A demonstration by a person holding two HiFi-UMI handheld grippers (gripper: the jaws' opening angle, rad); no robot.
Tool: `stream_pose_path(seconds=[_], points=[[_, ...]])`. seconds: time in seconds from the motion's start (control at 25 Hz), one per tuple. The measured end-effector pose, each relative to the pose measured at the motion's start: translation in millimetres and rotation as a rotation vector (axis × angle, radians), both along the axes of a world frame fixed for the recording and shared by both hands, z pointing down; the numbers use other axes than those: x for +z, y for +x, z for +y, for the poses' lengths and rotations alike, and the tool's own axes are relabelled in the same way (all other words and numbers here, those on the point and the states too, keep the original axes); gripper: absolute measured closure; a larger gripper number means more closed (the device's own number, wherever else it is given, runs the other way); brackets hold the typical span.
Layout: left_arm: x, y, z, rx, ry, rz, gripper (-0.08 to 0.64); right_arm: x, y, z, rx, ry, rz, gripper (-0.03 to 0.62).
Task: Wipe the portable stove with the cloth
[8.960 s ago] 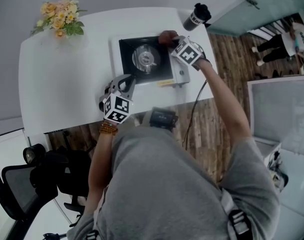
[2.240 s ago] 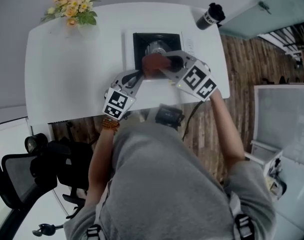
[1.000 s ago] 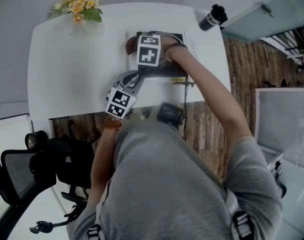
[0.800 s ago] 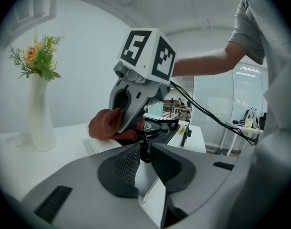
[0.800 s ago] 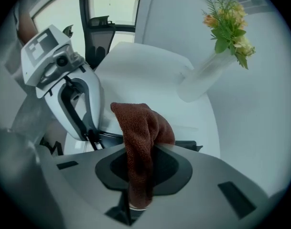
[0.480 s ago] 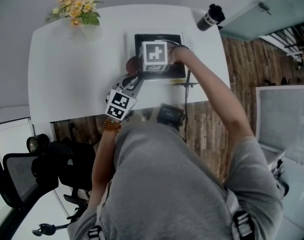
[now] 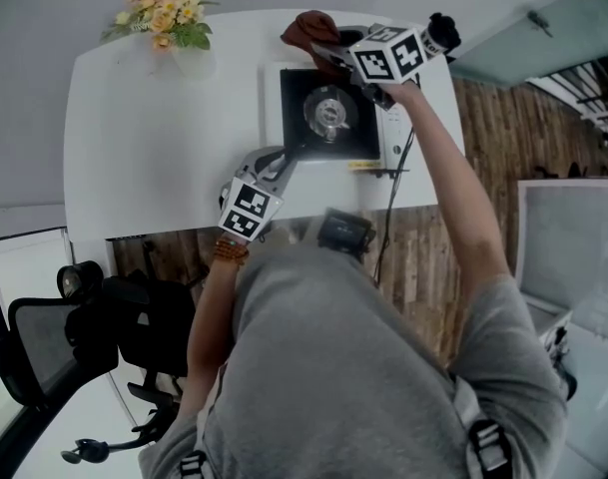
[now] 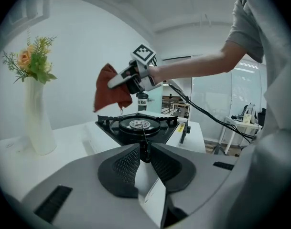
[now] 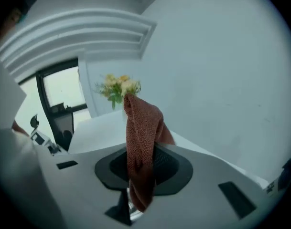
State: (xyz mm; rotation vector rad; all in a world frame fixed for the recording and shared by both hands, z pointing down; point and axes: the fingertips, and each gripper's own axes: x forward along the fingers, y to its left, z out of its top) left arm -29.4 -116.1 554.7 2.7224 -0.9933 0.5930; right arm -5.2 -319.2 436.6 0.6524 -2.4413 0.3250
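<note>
The portable stove (image 7: 328, 114), black-topped with a round burner, sits on the white table (image 7: 154, 138). Its front corner fills the left gripper view (image 8: 138, 125). My right gripper (image 7: 330, 51) is raised over the stove's far left corner and shut on the reddish-brown cloth (image 7: 308, 28). The cloth hangs clear of the stove (image 8: 112, 88) and bunches between the pads (image 9: 141, 137). My left gripper (image 7: 287, 156) rests at the stove's near left corner. Its jaws (image 8: 144, 151) are closed together with nothing clearly between them.
A white vase of flowers (image 7: 164, 18) stands at the table's far left (image 8: 35, 109). A black tumbler (image 7: 441, 30) is at the far right corner. A cable (image 7: 393, 208) drops over the table's near edge. An office chair (image 7: 74, 337) stands below left.
My right gripper has lifted the cloth off the stove's left front side and carried it up beyond the far edge, uncovering the burner. The left gripper has stayed put.
</note>
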Motion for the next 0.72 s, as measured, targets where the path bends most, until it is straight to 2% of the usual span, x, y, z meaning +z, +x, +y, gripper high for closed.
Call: stream_pose_path(seconds=[0.04,0.2,0.32,0.52,0.72], points=[[-0.2,0.3,0.7,-0.002,0.001,-0.002,0.463,18.3,4.6,-0.5,0.002,-0.013,0.068,0.506],[-0.2,0.1,-0.1,-0.004,0.003,-0.01,0.463,86.4,-3.7,25.8,-0.128,-0.124,0.286,0.506],[-0.1,-0.3,-0.4,-0.007,0.001,-0.009,0.463,111.4,-7.2,25.7,-0.139,-0.121,0.404,0.509],[0.1,-0.4,0.6,-0.015,-0.003,-0.01,0.463,116.4,-7.5,21.1,-0.087,-0.228,0.369,0.511],[0.1,-0.3,-0.3,-0.023,-0.014,0.0,0.463,117.2,-3.6,20.5,-0.053,-0.271,0.362,0.512]])
